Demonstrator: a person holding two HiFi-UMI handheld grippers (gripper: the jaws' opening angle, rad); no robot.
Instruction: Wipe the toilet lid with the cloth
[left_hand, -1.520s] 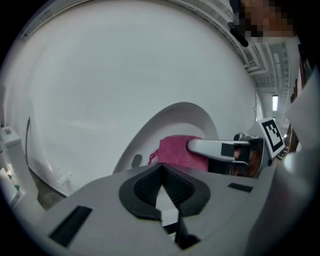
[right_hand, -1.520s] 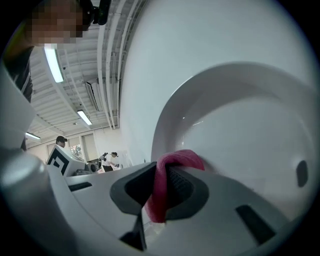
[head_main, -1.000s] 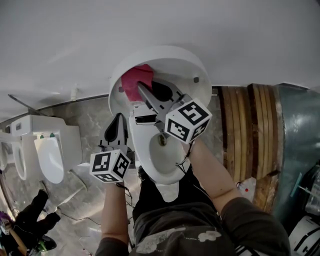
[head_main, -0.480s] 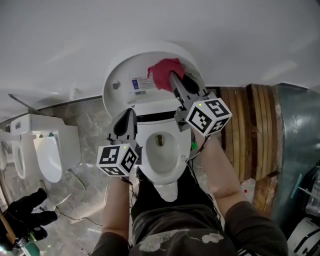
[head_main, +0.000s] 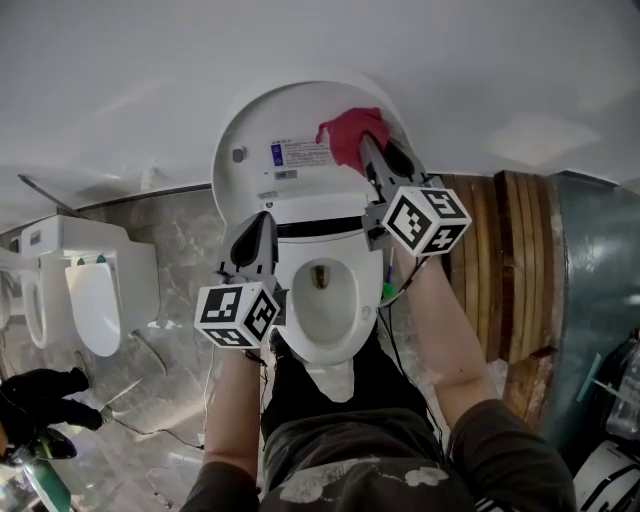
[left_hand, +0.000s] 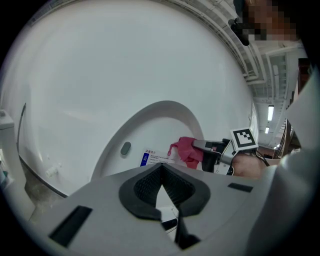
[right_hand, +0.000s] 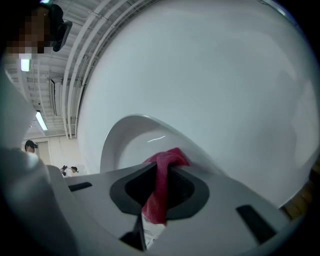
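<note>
Right hand-held gripper (head_main: 368, 152), clamping the red cloth (head_main: 345, 133), is sweeping rightward across the toilet lid (head_main: 258, 125), advancing the wipe.

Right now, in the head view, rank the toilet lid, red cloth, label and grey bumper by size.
1. toilet lid
2. cloth
3. label
4. bumper
Cloth and label are close; the right gripper hides some cloth.

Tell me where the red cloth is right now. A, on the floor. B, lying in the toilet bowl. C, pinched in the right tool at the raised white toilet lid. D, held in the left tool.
C: the red cloth sits clamped in the right tool, up on the raised white toilet lid, while the left tool is shut on nothing.
</note>
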